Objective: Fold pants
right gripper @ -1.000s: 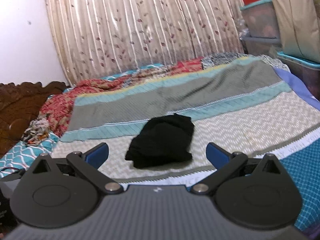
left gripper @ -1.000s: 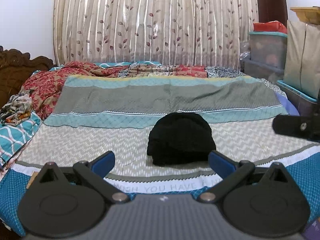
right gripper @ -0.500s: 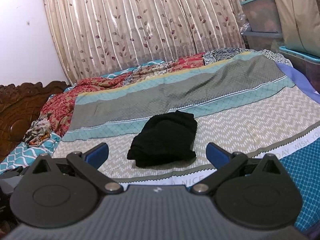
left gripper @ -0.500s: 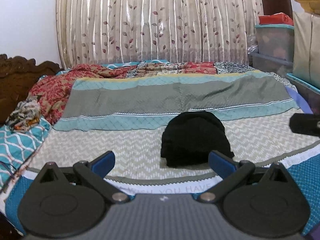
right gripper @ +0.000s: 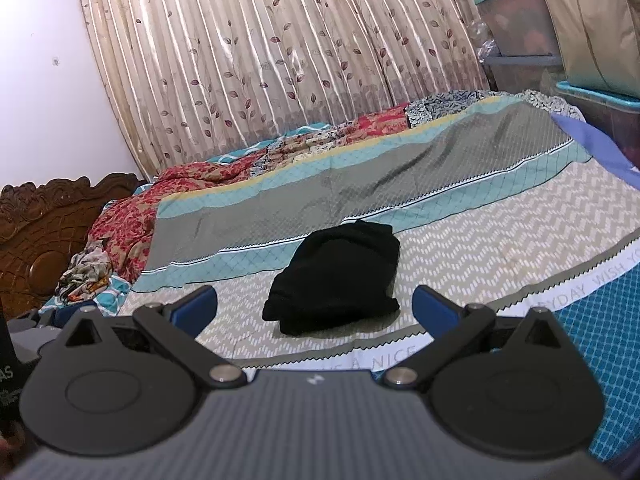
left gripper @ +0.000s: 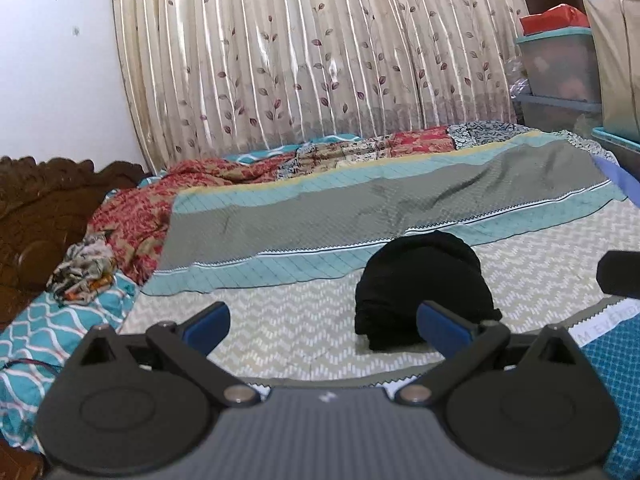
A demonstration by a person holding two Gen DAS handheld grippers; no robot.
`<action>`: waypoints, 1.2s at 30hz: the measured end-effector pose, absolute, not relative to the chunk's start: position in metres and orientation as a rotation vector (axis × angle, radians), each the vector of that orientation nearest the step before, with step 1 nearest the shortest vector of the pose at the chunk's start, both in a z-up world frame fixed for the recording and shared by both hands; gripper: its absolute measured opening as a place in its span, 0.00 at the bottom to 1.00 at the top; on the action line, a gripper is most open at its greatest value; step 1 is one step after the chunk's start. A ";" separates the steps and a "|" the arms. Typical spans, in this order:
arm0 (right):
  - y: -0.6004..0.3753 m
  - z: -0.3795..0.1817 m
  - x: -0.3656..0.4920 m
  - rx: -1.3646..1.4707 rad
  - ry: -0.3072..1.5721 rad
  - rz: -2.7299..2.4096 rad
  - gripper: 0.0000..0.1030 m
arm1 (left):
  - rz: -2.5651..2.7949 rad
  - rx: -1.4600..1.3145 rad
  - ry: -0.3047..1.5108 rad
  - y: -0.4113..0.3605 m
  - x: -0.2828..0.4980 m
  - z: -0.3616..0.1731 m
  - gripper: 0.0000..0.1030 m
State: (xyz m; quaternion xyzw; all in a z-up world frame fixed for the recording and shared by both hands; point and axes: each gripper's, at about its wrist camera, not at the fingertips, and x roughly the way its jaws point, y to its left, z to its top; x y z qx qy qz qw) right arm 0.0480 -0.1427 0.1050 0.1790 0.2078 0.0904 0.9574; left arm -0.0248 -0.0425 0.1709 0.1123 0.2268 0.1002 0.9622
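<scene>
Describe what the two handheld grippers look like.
The left gripper and right gripper look alike: each has a grey ribbed body with a small white mark, two black round discs, black linkage arms with silver pins, and blue fingertips. No cables or sleeves show.

The folded pants [left gripper: 424, 292] lie on the bedspread [left gripper: 280, 320] at centre frame (right of centre in the left view). The curtain [left gripper: 312, 60] hangs behind, the headboard [left gripper: 36, 216] stands left, storage bins [left gripper: 560, 76] are stacked upper right.
</scene>
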 end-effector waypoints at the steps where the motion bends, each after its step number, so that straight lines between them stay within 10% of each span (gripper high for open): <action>1: -0.143 0.105 0.048 0.366 0.420 0.184 1.00 | 0.207 0.237 0.453 -0.044 -0.025 0.171 1.00; 36: -0.136 0.092 0.050 0.357 0.445 0.149 1.00 | 0.078 0.128 0.674 -0.027 -0.016 0.131 1.00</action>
